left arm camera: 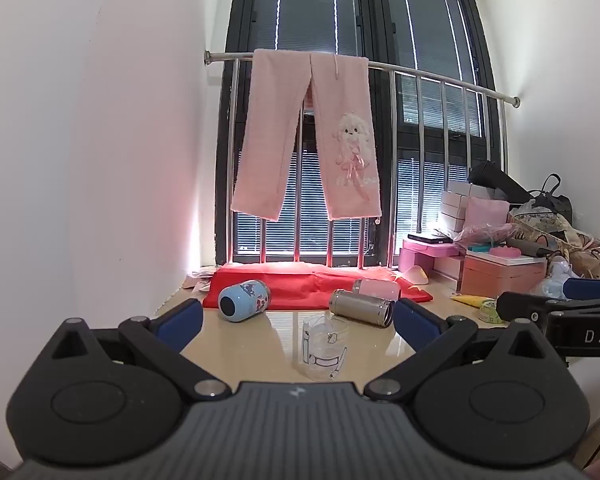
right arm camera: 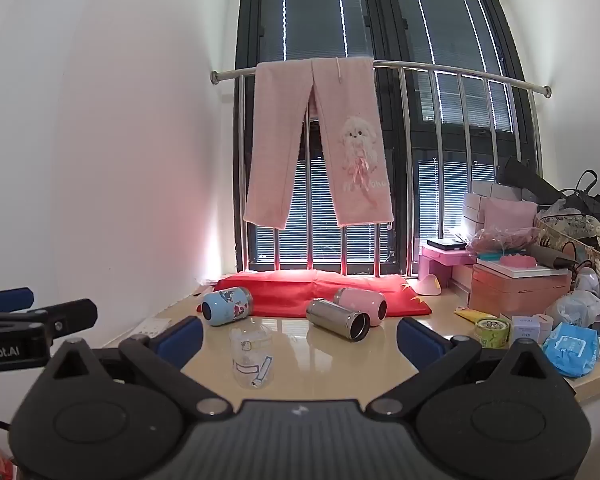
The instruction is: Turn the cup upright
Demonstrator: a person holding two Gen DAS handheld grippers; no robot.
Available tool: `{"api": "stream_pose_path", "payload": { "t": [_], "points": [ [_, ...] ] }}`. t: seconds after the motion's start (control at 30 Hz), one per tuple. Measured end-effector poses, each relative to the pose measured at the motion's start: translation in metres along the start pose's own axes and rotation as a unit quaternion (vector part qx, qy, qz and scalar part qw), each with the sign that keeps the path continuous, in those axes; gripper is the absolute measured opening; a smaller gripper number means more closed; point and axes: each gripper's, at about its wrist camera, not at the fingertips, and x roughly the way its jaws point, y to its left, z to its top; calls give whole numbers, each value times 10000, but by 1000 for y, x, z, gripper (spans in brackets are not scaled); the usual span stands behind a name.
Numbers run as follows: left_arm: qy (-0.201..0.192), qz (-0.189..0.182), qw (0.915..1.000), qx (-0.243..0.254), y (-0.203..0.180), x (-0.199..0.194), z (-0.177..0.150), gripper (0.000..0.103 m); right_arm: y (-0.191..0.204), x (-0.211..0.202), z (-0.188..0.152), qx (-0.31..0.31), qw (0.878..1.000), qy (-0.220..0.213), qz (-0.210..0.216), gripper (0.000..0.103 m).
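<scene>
A clear glass cup [left arm camera: 324,346] with cartoon prints stands rim-down on the beige table; in the right wrist view it [right arm camera: 252,354] sits left of centre. Behind it a blue cartoon cup [left arm camera: 244,301] [right arm camera: 226,306], a steel cup [left arm camera: 360,308] [right arm camera: 338,318] and a pink cup [left arm camera: 376,289] [right arm camera: 362,304] lie on their sides. My left gripper [left arm camera: 298,320] is open and empty, its blue fingers either side of the glass cup and short of it. My right gripper [right arm camera: 300,336] is open and empty, the glass cup just inside its left finger [right arm camera: 180,340].
A red cloth [left arm camera: 316,284] lies by the window under hanging pink trousers [left arm camera: 308,136]. Boxes, bags and packets [right arm camera: 520,288] crowd the table's right side, with a blue wipes pack [right arm camera: 572,348] near the edge. A white wall stands on the left.
</scene>
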Motion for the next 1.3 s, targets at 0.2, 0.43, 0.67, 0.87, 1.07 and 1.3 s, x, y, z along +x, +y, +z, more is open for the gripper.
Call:
{"api": "stream_pose_path", "payload": {
  "t": [0.2,0.43,0.67,0.87,1.07,1.3],
  "points": [
    [-5,-1,10000,4,-2,0,-2,103,0,0,0,-27,10000,-13,-4,103],
    [-1,-1,10000,2,-2,0,-2,103,0,0,-1,-20,10000,-12,-2,103],
    [0,1,10000,-1,-1,0,-1,103,1,0,-2,-22,10000,-12,-4,103],
    [-2,-5,10000,1,-1,0,-1,103,1,0,-1,-25,10000,-15,-1,103],
    [-5,-6,10000,0,0,0,-1,103,1,0,-1,-28,10000,-17,2,103],
    [-6,-7,10000,-1,-1,0,-1,103,1,1,-2,-26,10000,-15,-4,103]
  ]
}}
